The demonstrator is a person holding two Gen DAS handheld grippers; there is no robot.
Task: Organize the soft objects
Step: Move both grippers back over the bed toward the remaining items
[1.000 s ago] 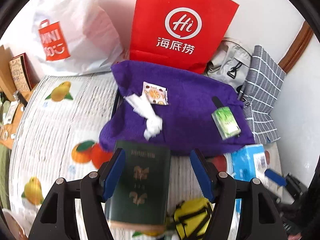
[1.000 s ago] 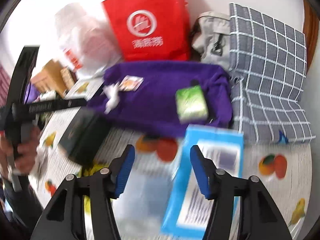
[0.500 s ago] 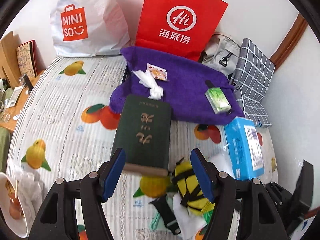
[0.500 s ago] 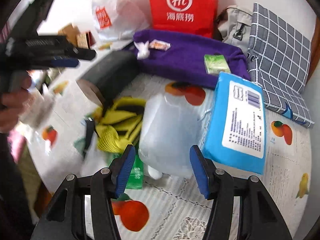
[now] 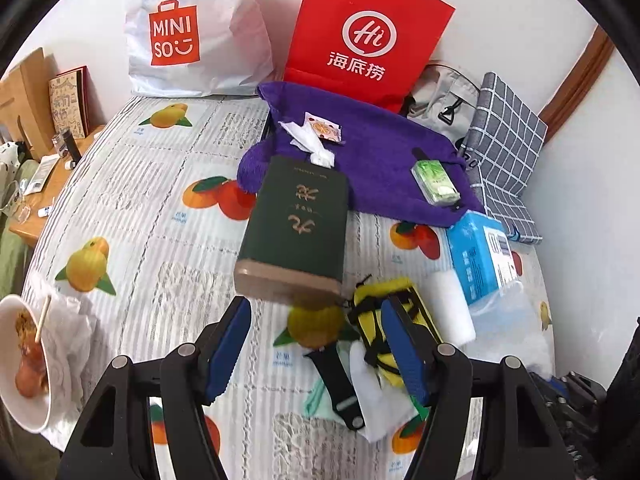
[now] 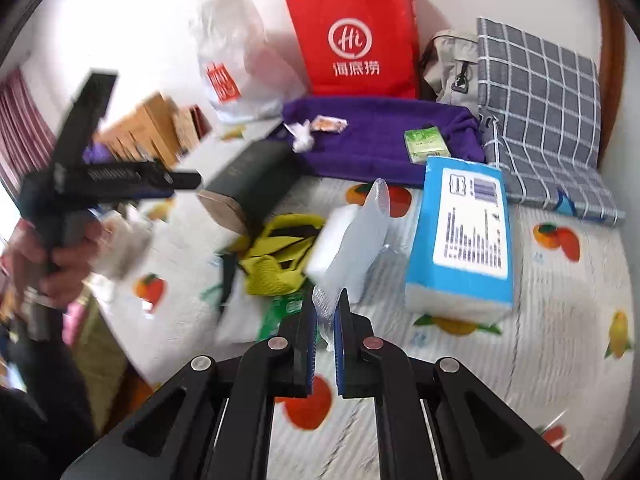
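Black left tool [image 5: 316,348] hangs released, nothing between blue pads, over fruit-print cloth on tabletop [image 5: 160,200], near dark green box [image 5: 296,224] and crumpled yellow strapped pouch [image 5: 384,320]. Right tool [image 6: 326,312], jaws just closing, now clenched on clear bubble-wrap bag holding white foam block [image 6: 352,240], beside blue tissue pack [image 6: 464,236]. Step judged: picking up soft bag. Next: lift clear, carry to tidy spot; thin film could slip.

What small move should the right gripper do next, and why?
Probably lift a little and check the grip. The right gripper has just been closing, and its jaws now pinch the edge of the clear plastic bag. The bag leans against the blue tissue pack, so a slow lift seems safest.
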